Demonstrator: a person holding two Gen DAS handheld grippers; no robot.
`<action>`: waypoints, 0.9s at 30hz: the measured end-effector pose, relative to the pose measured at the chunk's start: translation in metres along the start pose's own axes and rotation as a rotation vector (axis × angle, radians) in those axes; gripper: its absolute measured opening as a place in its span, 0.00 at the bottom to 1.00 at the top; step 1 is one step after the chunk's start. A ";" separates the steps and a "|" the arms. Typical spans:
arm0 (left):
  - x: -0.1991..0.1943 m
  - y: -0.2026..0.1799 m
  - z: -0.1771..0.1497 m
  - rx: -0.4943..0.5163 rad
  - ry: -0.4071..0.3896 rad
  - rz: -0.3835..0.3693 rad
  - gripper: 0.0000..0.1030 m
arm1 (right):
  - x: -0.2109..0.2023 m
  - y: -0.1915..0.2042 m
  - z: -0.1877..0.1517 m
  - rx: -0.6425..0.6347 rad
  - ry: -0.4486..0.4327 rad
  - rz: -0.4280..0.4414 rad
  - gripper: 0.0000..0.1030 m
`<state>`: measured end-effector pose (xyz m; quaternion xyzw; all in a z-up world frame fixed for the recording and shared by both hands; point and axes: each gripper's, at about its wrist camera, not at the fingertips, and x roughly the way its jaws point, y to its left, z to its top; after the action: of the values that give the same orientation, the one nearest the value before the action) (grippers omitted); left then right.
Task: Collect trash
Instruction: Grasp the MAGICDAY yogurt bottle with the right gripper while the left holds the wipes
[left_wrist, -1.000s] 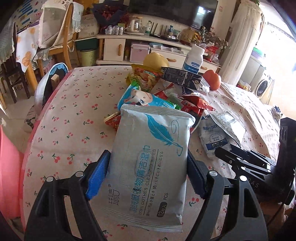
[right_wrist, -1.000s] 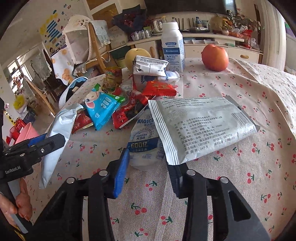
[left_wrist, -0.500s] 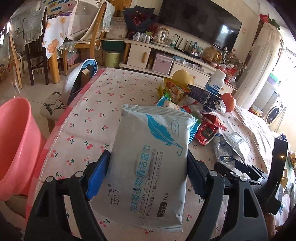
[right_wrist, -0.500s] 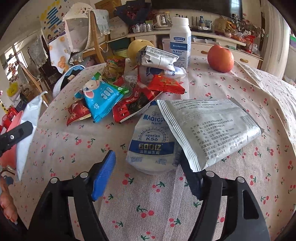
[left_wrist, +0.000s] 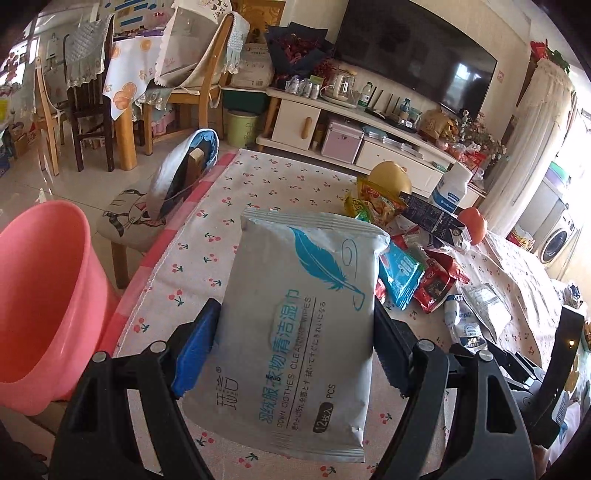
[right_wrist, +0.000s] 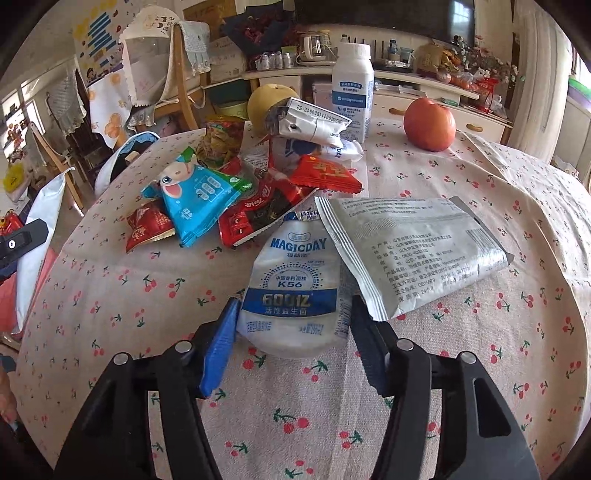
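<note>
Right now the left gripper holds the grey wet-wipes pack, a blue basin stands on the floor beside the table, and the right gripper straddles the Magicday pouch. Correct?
Not quite: the basin is pink, not blue, as the left wrist view shows. The rest stands: the left gripper holds the wet-wipes pack, and the right gripper straddles the Magicday pouch.

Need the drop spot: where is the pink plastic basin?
In the left wrist view, the pink plastic basin stands at far left, below the cherry-print table's edge.

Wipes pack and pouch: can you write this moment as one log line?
left gripper: shut on wipes pack | right gripper: closing around pouch | bucket: beside table
</note>
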<state>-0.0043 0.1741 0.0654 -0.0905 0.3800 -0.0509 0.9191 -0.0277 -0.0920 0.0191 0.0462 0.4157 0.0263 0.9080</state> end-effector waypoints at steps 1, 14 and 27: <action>-0.001 0.001 0.000 0.000 -0.006 0.004 0.76 | -0.004 0.002 0.000 0.003 -0.008 0.008 0.55; -0.015 0.027 0.009 -0.072 -0.047 0.011 0.77 | -0.001 0.008 -0.001 0.071 0.024 0.029 0.68; -0.010 0.034 0.011 -0.095 -0.036 0.016 0.77 | 0.026 0.006 0.013 0.052 0.053 -0.095 0.79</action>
<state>-0.0026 0.2100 0.0728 -0.1320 0.3663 -0.0238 0.9208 -0.0012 -0.0851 0.0088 0.0493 0.4417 -0.0262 0.8954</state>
